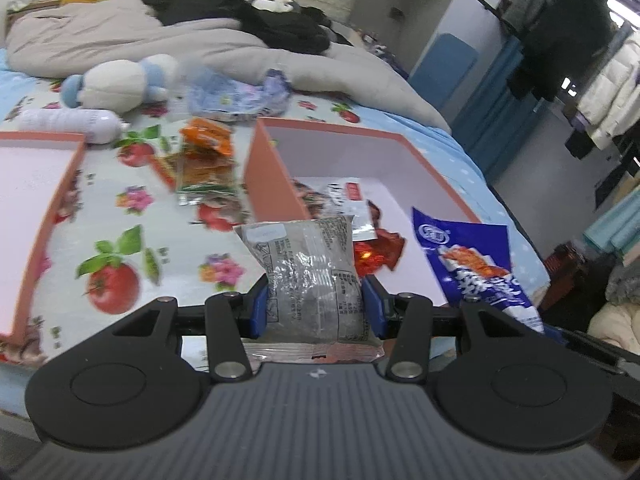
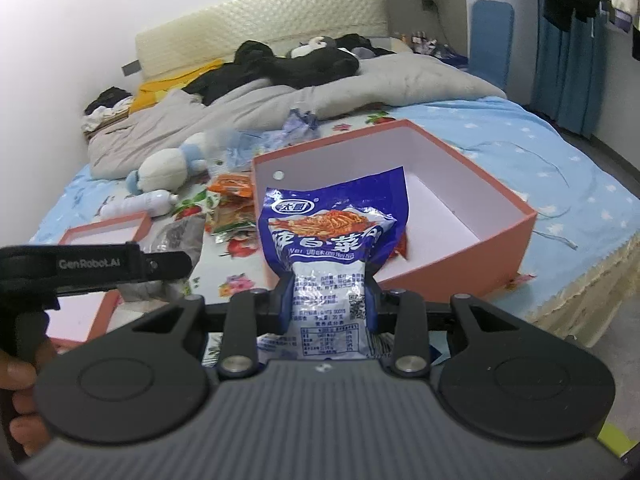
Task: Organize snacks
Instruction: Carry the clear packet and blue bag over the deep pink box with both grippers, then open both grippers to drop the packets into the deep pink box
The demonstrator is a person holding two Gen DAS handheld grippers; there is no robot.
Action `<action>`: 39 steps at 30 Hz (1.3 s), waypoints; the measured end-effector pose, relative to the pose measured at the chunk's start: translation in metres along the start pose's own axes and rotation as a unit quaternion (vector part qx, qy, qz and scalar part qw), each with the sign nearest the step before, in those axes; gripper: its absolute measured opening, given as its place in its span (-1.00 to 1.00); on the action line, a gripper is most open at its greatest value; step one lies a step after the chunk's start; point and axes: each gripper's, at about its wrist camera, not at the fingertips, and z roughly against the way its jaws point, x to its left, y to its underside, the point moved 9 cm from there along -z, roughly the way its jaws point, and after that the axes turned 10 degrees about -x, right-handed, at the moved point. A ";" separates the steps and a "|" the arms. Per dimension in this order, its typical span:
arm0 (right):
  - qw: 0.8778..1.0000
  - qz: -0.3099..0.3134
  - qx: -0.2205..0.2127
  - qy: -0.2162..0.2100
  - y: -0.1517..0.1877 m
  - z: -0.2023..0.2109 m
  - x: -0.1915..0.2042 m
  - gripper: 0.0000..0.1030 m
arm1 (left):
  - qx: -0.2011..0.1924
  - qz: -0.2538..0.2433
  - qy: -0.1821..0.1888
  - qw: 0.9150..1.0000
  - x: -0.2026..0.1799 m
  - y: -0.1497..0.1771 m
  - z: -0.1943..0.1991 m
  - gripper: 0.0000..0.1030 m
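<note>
My left gripper [image 1: 316,308] is shut on a grey snack packet [image 1: 308,276] and holds it at the near-left corner of the pink box [image 1: 272,176]. My right gripper [image 2: 330,300] is shut on a blue snack packet [image 2: 332,236], upright over the box's near wall [image 2: 460,264]; the packet also shows in the left wrist view [image 1: 476,264]. Red and printed packets [image 1: 372,248] lie inside the box. A pile of orange snack packets [image 1: 204,160] lies on the bedsheet left of the box.
A second pink tray, the lid [image 1: 36,200], lies on the left. A white plush toy [image 1: 120,84], a white bottle [image 1: 68,122], a crumpled blue wrapper [image 1: 240,96] and a grey duvet [image 1: 224,40] lie behind. The bed edge [image 2: 580,248] drops off at right.
</note>
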 end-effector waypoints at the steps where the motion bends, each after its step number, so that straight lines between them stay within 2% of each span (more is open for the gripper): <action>1: 1.000 -0.002 0.000 0.001 -0.002 -0.004 -0.004 -0.28 | 0.002 -0.001 0.002 1.000 -0.004 -0.002 -0.005 0.03; 7: 1.000 -0.009 -0.001 0.001 -0.023 -0.036 -0.027 -0.28 | 0.016 -0.015 0.014 1.000 -0.030 -0.021 -0.047 0.03; 13: 1.000 -0.006 -0.001 0.005 -0.040 -0.079 -0.052 -0.27 | 0.036 -0.029 0.017 0.999 -0.054 -0.036 -0.108 0.03; 19: 1.000 -0.013 0.012 0.005 -0.046 -0.130 -0.076 -0.27 | 0.058 -0.036 0.005 0.998 -0.057 -0.041 -0.170 0.03; 26: 0.999 -0.018 0.045 -0.005 -0.034 -0.182 -0.090 -0.25 | 0.077 -0.044 -0.009 0.996 -0.051 -0.046 -0.230 0.03; 33: 0.997 -0.031 0.064 -0.012 -0.022 -0.196 -0.095 -0.16 | 0.083 -0.048 -0.019 0.995 -0.045 -0.045 -0.246 0.06; 34: 0.997 -0.035 0.064 -0.010 -0.022 -0.195 -0.095 -0.05 | 0.082 -0.047 -0.020 0.995 -0.045 -0.046 -0.244 0.14; 35: 0.997 -0.038 0.064 -0.007 -0.022 -0.194 -0.096 0.15 | 0.081 -0.046 -0.023 0.995 -0.044 -0.047 -0.243 0.24; 36: 0.997 -0.037 0.061 -0.004 -0.023 -0.192 -0.095 0.22 | 0.079 -0.046 -0.023 0.996 -0.044 -0.049 -0.241 0.26; 37: 0.998 -0.035 0.057 -0.003 -0.025 -0.189 -0.095 0.30 | 0.075 -0.046 -0.022 0.996 -0.044 -0.050 -0.238 0.26; 39: 0.998 -0.034 0.049 -0.008 -0.030 -0.181 -0.091 0.30 | 0.068 -0.047 -0.020 0.996 -0.045 -0.055 -0.229 0.26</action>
